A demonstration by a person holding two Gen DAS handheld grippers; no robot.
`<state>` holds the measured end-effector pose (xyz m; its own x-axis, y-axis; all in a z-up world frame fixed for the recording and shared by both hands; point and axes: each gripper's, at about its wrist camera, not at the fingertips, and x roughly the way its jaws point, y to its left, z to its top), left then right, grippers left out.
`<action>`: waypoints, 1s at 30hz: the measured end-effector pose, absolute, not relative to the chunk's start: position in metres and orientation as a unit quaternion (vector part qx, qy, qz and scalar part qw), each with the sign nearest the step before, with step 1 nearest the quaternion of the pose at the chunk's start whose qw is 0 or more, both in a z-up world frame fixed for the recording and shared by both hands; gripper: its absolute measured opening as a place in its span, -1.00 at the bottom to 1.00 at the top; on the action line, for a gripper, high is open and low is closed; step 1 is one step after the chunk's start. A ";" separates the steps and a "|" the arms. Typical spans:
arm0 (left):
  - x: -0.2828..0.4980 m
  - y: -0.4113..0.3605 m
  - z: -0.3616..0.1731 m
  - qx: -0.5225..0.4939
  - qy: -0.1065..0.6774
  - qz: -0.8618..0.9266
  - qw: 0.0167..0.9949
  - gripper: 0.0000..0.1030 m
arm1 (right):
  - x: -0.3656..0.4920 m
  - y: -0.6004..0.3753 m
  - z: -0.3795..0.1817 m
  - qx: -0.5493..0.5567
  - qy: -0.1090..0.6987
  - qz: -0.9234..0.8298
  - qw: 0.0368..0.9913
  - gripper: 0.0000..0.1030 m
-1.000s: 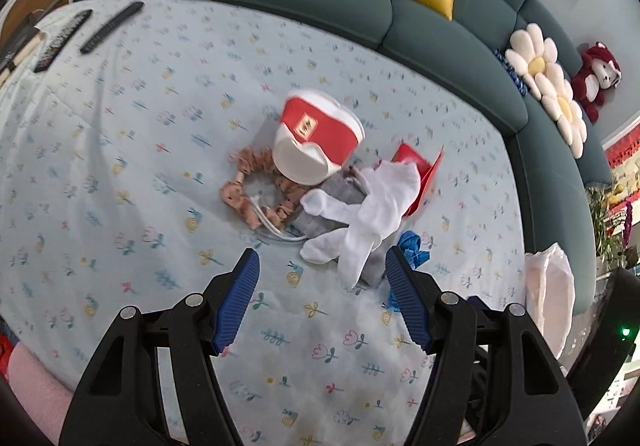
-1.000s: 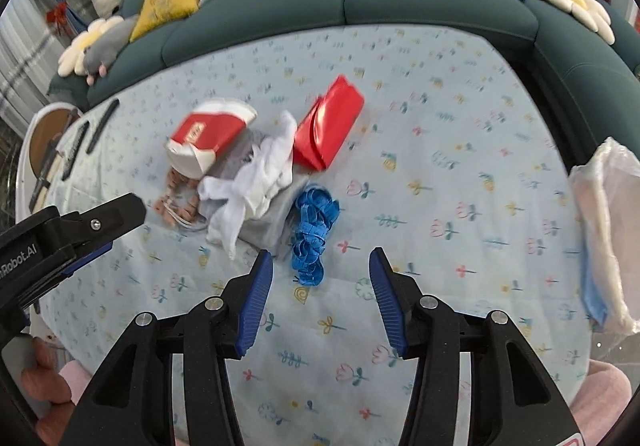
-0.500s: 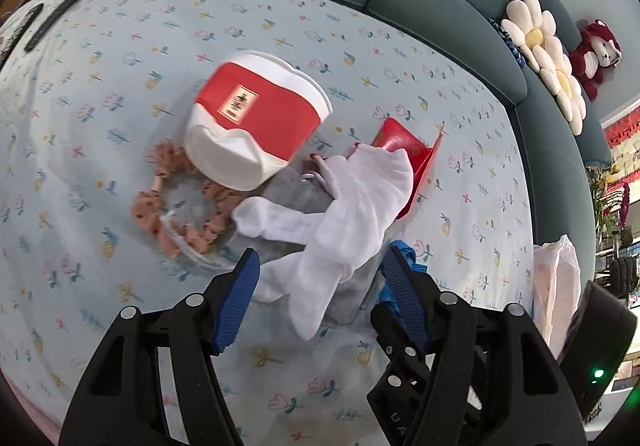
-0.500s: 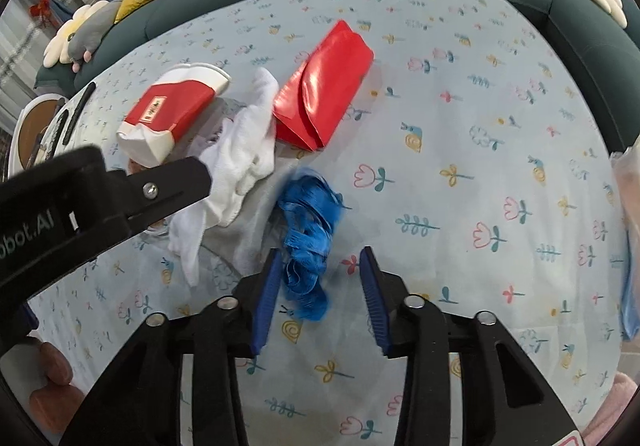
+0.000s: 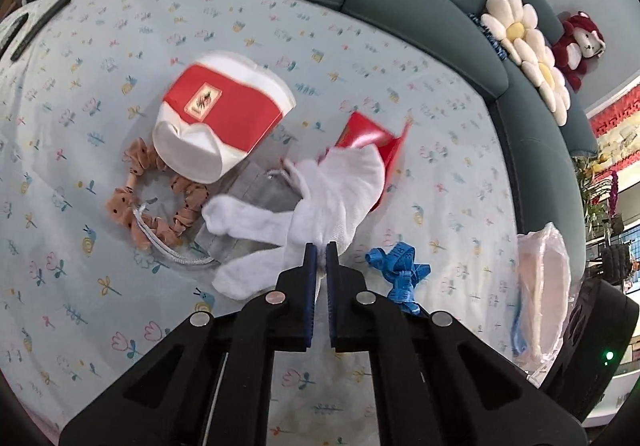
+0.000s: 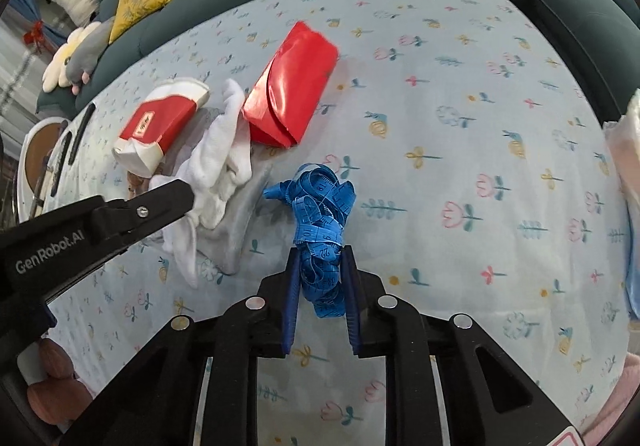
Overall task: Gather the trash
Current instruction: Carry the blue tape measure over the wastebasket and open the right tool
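Observation:
My left gripper is shut on the near edge of a white sock, which lies over a grey cloth. The sock also shows in the right wrist view. My right gripper is shut on a bunched blue measuring tape, also visible in the left wrist view. A red and white paper cup lies on its side beside a red packet. The packet shows fully in the right wrist view. A brown scrunchie lies left of the cloth.
Everything lies on a floral tablecloth edged by a green sofa with cushions. A thin plastic bag hangs at the table's right edge. Remote controls lie far left.
Both grippers moved forward and down and closed: the left onto the white sock, the right onto the blue measuring tape.

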<state>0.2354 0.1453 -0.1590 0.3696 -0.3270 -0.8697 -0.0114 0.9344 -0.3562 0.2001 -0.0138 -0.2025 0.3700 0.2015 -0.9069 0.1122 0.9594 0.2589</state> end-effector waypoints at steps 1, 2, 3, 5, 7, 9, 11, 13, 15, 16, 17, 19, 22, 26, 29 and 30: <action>0.233 0.145 -0.152 -0.153 0.547 -0.099 0.817 -0.91 | 0.198 -0.017 -0.198 0.142 0.557 0.027 0.818 -0.64; 0.231 0.144 -0.147 -0.154 0.544 -0.100 0.819 -0.91 | 0.196 -0.020 -0.192 0.144 0.552 0.026 0.821 -0.64; 0.229 0.143 -0.140 -0.154 0.538 -0.101 0.823 -0.91 | 0.194 -0.024 -0.186 0.145 0.547 0.025 0.824 -0.64; 0.225 0.139 -0.127 -0.154 0.528 -0.105 0.829 -0.92 | 0.190 -0.030 -0.172 0.146 0.533 0.023 0.833 -0.64; 0.219 0.134 -0.111 -0.152 0.516 -0.110 0.835 -0.92 | 0.185 -0.037 -0.159 0.148 0.521 0.020 0.840 -0.64; 0.215 0.128 -0.098 -0.153 0.508 -0.116 0.840 -0.92 | 0.180 -0.045 -0.145 0.153 0.508 0.018 0.847 -0.64; 0.211 0.120 -0.080 -0.152 0.497 -0.125 0.845 -0.92 | 0.174 -0.056 -0.128 0.159 0.492 0.015 0.856 -0.64; 0.206 0.110 -0.063 -0.148 0.484 -0.136 0.852 -0.92 | 0.170 -0.065 -0.114 0.163 0.479 0.013 0.863 -0.64; 0.202 0.100 -0.048 -0.146 0.473 -0.145 0.857 -0.92 | 0.163 -0.077 -0.097 0.166 0.461 0.008 0.872 -0.64; 0.198 0.093 -0.038 -0.143 0.466 -0.151 0.860 -0.92 | 0.160 -0.081 -0.092 0.167 0.455 0.006 0.875 -0.64; 0.195 0.087 -0.032 -0.142 0.461 -0.156 0.862 -0.92 | 0.157 -0.087 -0.086 0.168 0.448 0.003 0.878 -0.64; 0.189 0.074 -0.016 -0.136 0.450 -0.167 0.867 -0.92 | 0.149 -0.101 -0.071 0.173 0.432 -0.001 0.885 -0.64; 0.178 0.052 0.004 -0.125 0.434 -0.185 0.873 -0.92 | 0.138 -0.122 -0.052 0.183 0.410 -0.008 0.893 -0.64; 0.163 0.022 0.026 -0.105 0.417 -0.209 0.879 -0.92 | 0.121 -0.151 -0.030 0.192 0.384 -0.021 0.903 -0.64; 0.153 -0.003 0.040 -0.091 0.405 -0.228 0.881 -0.91 | 0.109 -0.173 -0.021 0.201 0.369 -0.034 0.907 -0.64; 0.149 -0.012 0.044 -0.085 0.402 -0.233 0.882 -0.91 | 0.106 -0.179 -0.019 0.203 0.365 -0.037 0.908 -0.64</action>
<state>0.1489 -0.0118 0.0445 0.5686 -0.4798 -0.6682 0.3432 0.8766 -0.3374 0.1061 -0.1786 -0.0194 0.7302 0.0811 -0.6784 0.2162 0.9145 0.3420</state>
